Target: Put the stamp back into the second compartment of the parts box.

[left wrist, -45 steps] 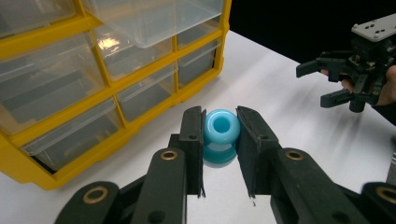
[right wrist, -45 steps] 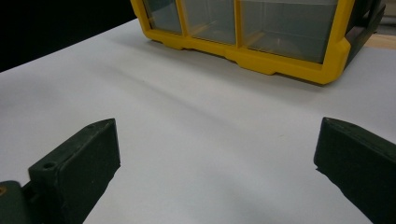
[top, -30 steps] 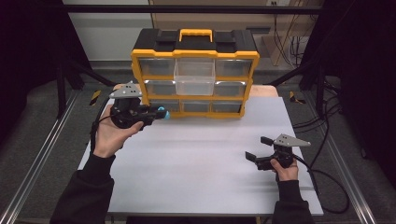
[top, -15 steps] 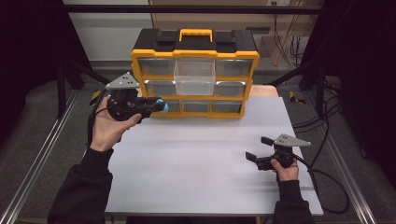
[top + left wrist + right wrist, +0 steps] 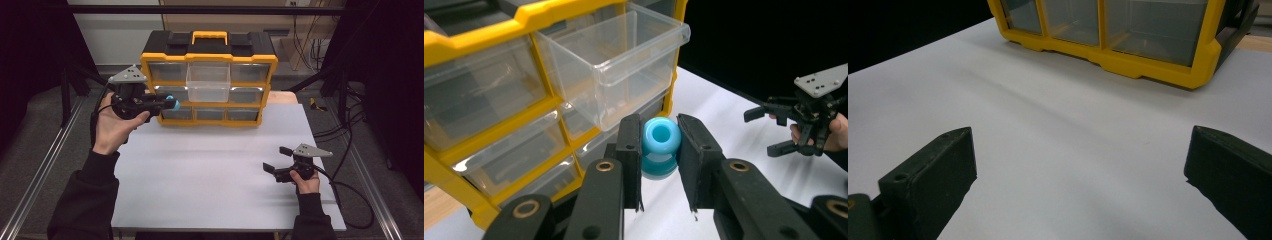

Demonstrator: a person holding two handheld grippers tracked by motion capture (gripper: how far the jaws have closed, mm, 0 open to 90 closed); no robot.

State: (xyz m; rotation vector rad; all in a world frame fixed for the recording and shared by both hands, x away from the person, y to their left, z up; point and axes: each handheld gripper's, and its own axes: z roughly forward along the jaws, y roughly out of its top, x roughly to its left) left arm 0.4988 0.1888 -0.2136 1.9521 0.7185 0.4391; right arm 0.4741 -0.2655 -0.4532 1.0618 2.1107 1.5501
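The small light-blue plastic spool with a hole through its middle [image 5: 660,145] is pinched between the 2 black fingers [image 5: 630,150] of the left gripper [image 5: 167,104], held up off the bench. It sits just in front of the left-hand side of the yellow-and-black plastic drawer organiser [image 5: 209,80], below and beside the clear plastic drawer [image 5: 208,82] that is pulled out from the middle of the upper rows. In the left gripper view that drawer [image 5: 614,65] looks empty and its open rim lies above the spool, with a gap between them.

Compared with 1 second ago, the left hand [image 5: 112,127] has lifted: then the gripper was lower and nearer the organiser's bottom left corner, half a second ago it had climbed a little, and now it is level with the middle row and closer to the open drawer. That climb suggests the spool is being carried toward the drawer and should next go up over its front wall before release; a low approach could knock the rim.

The right gripper [image 5: 279,161] has not moved across the 3 high views. It rests low on the white bench [image 5: 210,170], well apart from the organiser, its fingers [image 5: 933,170] spread wide and holding nothing.
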